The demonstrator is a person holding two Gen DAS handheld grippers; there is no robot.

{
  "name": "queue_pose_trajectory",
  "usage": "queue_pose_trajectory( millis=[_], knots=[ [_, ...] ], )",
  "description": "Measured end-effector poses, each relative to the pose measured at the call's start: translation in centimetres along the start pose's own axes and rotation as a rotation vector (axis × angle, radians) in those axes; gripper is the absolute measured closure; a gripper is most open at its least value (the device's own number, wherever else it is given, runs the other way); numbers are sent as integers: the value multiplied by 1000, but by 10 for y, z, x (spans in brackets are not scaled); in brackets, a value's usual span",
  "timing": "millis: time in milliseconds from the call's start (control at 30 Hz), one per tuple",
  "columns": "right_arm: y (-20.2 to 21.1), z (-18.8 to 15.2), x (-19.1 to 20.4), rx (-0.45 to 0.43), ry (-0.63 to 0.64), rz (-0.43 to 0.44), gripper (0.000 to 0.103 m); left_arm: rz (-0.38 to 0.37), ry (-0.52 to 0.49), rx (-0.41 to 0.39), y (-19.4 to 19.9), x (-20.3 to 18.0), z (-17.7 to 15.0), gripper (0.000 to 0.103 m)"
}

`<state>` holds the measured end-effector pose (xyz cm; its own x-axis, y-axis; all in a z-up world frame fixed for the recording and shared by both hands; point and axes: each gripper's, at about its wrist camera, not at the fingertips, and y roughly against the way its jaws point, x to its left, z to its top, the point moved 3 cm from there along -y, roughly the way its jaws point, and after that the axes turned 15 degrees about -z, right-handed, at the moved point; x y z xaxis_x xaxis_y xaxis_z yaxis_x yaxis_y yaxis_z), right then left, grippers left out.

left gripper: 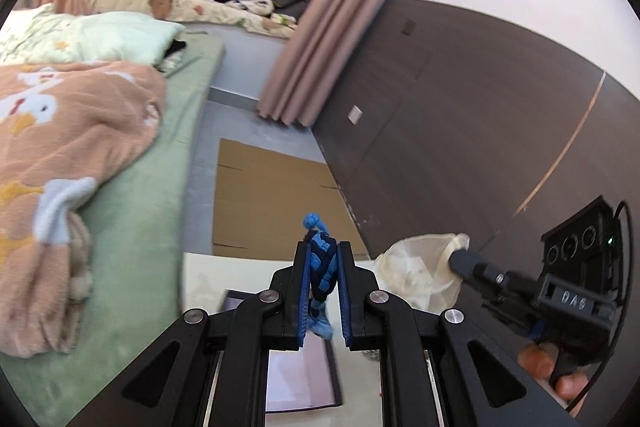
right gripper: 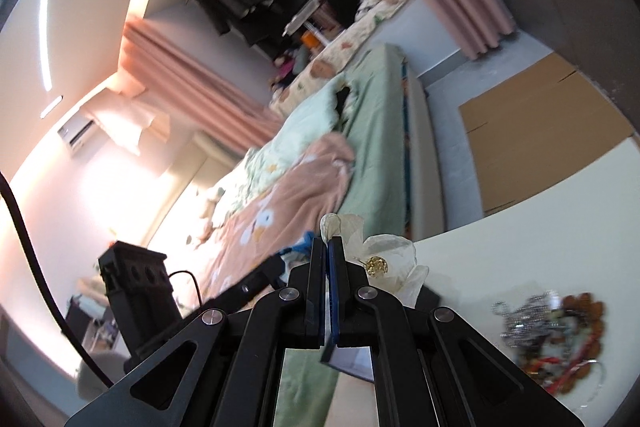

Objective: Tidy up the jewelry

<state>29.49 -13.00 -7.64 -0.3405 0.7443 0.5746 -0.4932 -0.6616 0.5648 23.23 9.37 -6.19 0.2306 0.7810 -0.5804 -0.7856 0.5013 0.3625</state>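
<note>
My left gripper [left gripper: 323, 247] is shut on a blue braided bracelet [left gripper: 322, 267], which sticks out above and below the pads. It hangs over a dark flat tray [left gripper: 296, 383] on the white table [left gripper: 204, 275]. To its right, my right gripper [left gripper: 456, 259] pinches the rim of a sheer white pouch [left gripper: 416, 271]. In the right wrist view my right gripper [right gripper: 329, 243] is shut on the pouch [right gripper: 390, 259], which has a gold ornament on it. The left gripper [right gripper: 280, 261] with the bracelet [right gripper: 302, 243] is just left of it. A blurred heap of jewelry [right gripper: 556, 339] lies on the table [right gripper: 520, 247].
A bed with a green sheet [left gripper: 132, 235] and a peach blanket [left gripper: 68, 131] runs along the table's left side. Flat cardboard [left gripper: 272, 195] lies on the floor beyond the table, beside a dark wall panel [left gripper: 460, 115] and a pink curtain [left gripper: 320, 35].
</note>
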Motion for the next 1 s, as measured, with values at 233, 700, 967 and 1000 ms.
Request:
queue_pose_trajectory(
  millis=[233, 700, 967, 1000],
  knots=[
    [-50, -27, 20, 198, 44, 25, 83, 26, 20, -14, 23, 15, 1, 90],
    [5, -21, -58, 128, -109, -205, 28, -5, 48, 120, -3, 7, -18, 89],
    [49, -4, -77, 52, -126, -281, 28, 34, 74, 144, -26, 7, -28, 0],
    [54, -4, -81, 50, -128, -293, 28, 30, 69, 140, -28, 4, -28, 0]
  ],
)
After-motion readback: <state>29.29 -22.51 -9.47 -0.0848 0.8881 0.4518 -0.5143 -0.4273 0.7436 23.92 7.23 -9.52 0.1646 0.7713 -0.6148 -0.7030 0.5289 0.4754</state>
